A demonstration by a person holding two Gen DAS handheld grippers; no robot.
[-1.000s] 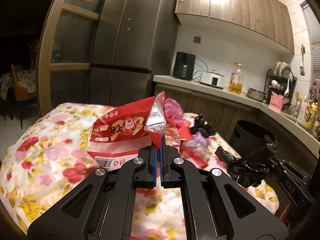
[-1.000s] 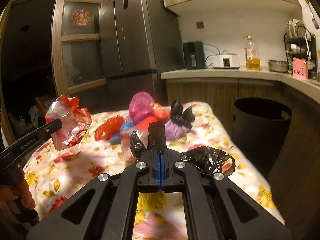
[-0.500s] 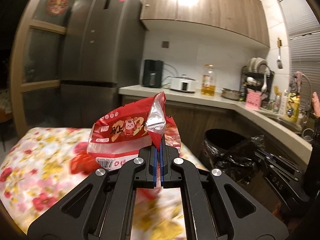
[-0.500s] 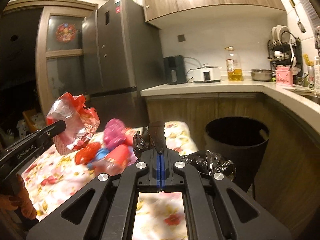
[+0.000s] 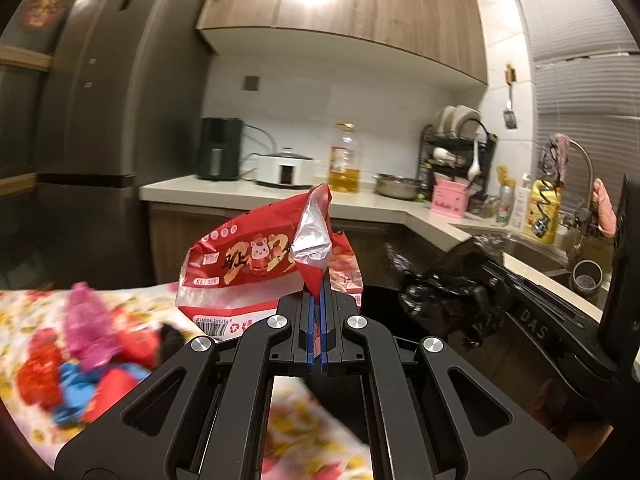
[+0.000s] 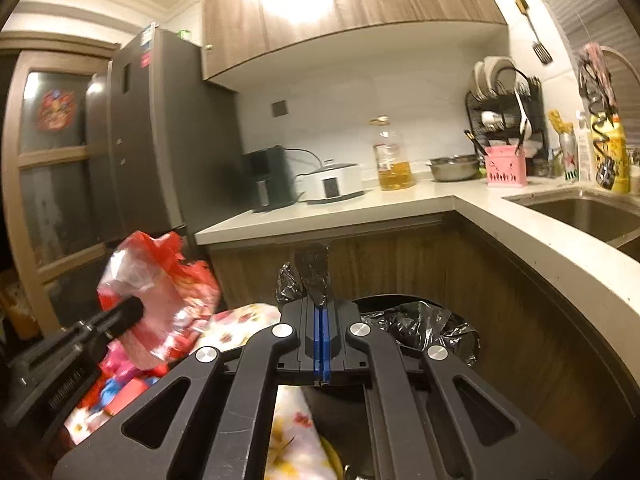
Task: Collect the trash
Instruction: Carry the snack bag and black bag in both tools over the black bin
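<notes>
My left gripper is shut on a corner of a red snack bag, which hangs in the air in front of it. My right gripper is shut on a crumpled black plastic bag, and the rest of that bag droops over a black bin just below. In the left wrist view, the right gripper comes in from the right with the black plastic bag. The right wrist view shows the left gripper and the red snack bag at its left.
A table with a floral cloth carries a pile of pink, red and blue wrappers. Behind the bin runs an L-shaped counter with appliances, an oil bottle and a sink. A tall fridge stands at the left.
Both grippers have swung right and slightly up, away from the table and toward the bin and counter, each still carrying its bag. The bin now lies directly under the right gripper.
</notes>
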